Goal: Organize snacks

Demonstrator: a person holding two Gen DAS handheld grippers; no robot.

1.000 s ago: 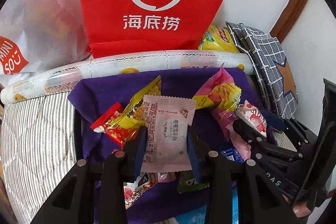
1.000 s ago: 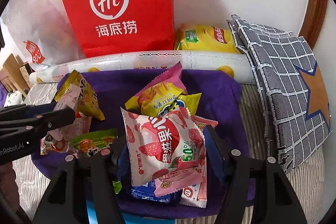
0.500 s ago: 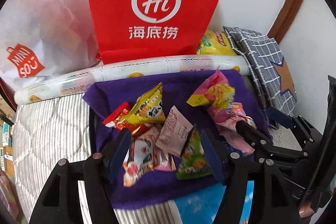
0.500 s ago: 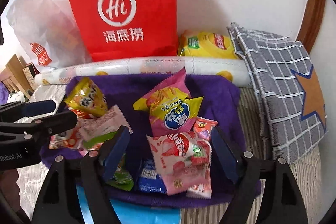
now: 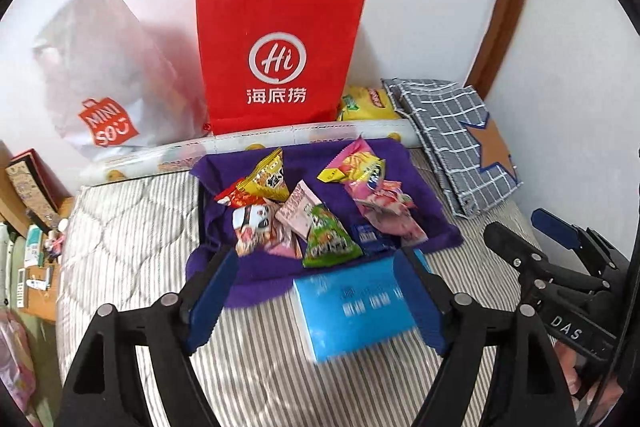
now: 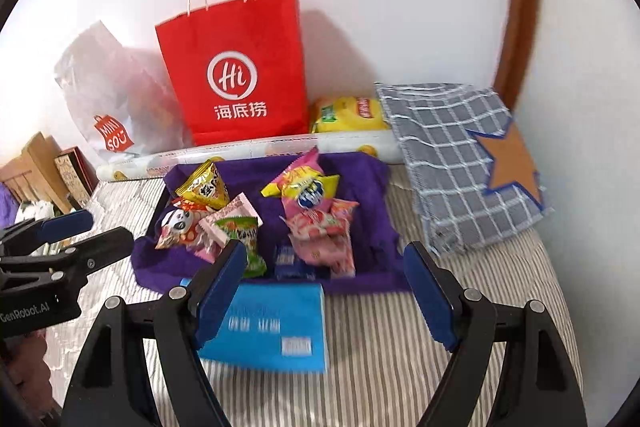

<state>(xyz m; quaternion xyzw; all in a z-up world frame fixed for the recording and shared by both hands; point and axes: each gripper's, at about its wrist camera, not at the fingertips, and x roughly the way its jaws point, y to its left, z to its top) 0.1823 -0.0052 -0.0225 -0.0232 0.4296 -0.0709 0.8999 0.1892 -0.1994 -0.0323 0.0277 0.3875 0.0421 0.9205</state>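
Note:
Several snack packets lie in two heaps on a purple cloth. The left heap holds a yellow packet, a pale pink packet and a green packet. The right heap holds a pink-and-yellow packet and a strawberry packet. A blue box lies in front of the cloth. My left gripper is open and empty, held back above the box. My right gripper is open and empty, likewise held back.
A red paper bag and a white Miniso bag stand against the wall. A yellow chip bag, a long roll and a grey checked cloth bag border the purple cloth. The striped mattress ends at shelves on the left.
Both grippers opened, let go of the pale pink packet and the strawberry packet onto the heaps, and drew back and up from the cloth.

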